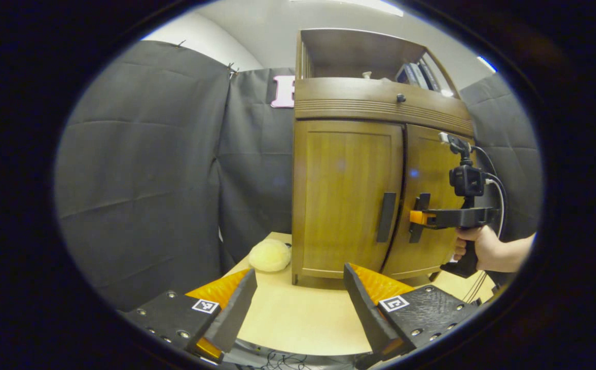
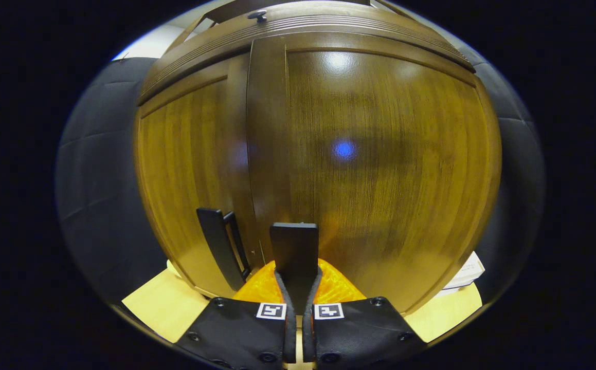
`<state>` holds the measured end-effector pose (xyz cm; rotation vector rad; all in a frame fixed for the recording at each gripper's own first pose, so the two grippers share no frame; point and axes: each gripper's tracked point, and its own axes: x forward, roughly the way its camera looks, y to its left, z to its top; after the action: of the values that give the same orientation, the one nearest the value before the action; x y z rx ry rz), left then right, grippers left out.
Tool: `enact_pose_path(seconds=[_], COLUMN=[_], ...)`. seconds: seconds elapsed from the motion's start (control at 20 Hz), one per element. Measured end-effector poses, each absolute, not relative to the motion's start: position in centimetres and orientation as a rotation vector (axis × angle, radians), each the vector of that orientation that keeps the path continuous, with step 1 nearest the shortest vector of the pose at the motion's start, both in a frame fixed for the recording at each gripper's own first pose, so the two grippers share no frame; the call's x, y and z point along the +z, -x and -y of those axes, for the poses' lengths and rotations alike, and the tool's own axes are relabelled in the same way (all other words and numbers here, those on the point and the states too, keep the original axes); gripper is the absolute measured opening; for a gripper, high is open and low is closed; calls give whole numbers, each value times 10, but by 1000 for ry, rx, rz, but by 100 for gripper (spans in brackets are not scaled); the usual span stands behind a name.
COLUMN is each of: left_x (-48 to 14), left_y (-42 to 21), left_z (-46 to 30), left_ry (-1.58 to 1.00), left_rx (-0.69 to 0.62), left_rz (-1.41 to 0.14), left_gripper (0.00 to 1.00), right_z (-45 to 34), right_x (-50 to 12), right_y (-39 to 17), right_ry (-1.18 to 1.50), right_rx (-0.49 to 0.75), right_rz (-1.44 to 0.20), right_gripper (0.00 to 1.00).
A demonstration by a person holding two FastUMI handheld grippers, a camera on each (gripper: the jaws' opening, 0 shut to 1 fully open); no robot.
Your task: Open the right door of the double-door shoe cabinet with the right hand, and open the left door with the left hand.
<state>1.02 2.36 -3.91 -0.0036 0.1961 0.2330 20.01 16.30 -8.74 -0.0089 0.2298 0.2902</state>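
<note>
**Right handle gripped, doors closed**

Shoe cabinet centre frame on table. Right gripper pinches right door handle; left gripper jaws spread, well apart from left door handle. Rigid hinged wood, likely light swing; grip handles.

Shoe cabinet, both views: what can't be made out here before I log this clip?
- Inside of the shoe cabinet: hidden behind both doors.
- Lower part of the right door handle in the right gripper view: covered by the right gripper closed around it.
- Items on the top shelf in the left gripper view: too small to identify.
- Pale round object beside the cabinet: too indistinct to name.
</note>
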Motion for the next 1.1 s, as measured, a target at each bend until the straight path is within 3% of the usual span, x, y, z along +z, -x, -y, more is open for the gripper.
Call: enact_pose_path(seconds=[0.1,0.25,0.3,1.1], left_x=[-38,-43,-43,-52], left_y=[-7,2,3,17], left_z=[-20,-14,-13,26], left_ry=[6,2,6,27], left_rx=[210,191,182,29], left_rz=[-187,-187,-190,-195], left_gripper=[99,99,99,99], right_z=[-163,-162,-163,-158], right_x=[-86,-86,-87,-85], right_y=[-200,-201,-201,-202], right_ry=[8,6,2,-7], right_rx=[293,292,291,221], right_rz=[-235,-235,-236,-211], right_gripper=[2,6,2,2])
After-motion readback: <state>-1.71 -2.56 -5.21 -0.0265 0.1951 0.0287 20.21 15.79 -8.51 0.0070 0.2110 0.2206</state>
